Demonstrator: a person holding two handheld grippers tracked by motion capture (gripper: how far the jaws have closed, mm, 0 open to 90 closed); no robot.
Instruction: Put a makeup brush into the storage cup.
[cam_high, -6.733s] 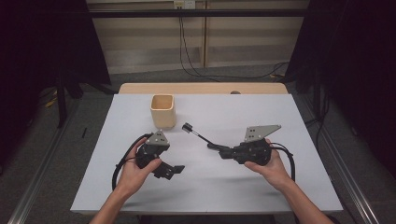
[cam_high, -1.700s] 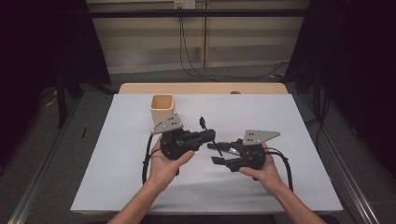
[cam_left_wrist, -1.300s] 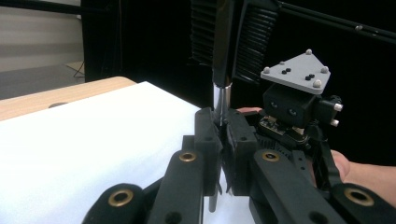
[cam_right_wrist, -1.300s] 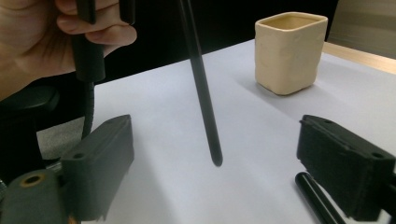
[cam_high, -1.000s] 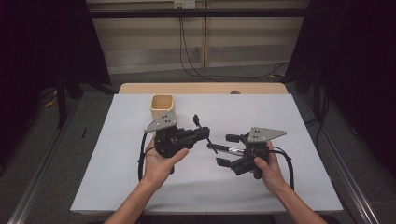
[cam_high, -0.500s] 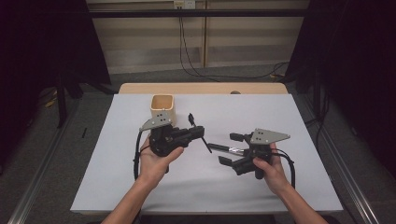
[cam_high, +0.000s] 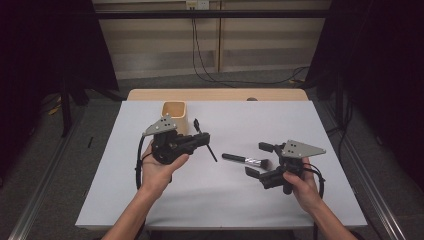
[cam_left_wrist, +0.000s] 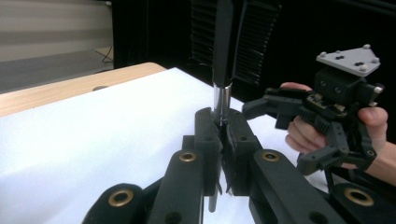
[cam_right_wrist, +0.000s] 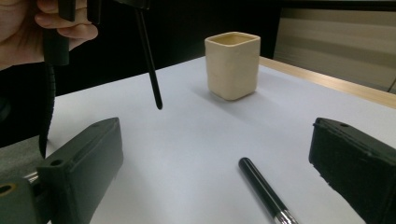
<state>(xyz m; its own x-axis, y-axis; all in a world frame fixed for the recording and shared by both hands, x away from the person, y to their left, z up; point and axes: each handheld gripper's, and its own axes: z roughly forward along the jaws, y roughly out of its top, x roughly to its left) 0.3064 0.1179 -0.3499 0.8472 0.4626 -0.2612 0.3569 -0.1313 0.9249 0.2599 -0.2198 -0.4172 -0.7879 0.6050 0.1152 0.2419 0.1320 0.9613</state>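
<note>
Left tongs (cam_high: 202, 141), clamped on a slim black-handled brush with a silver ferrule (cam_high: 206, 145), hold it clear above the white surface (cam_high: 220, 195), just beside the cream square ceramic cup (cam_high: 175, 114) standing near the far edge. Right tongs (cam_high: 259, 159), jaws wide apart and gripping nothing, sit at the bristle end of a second black-handled brush with a silver ferrule (cam_high: 246, 159) lying flat on the surface between the two hands, well apart from the cup.
</note>
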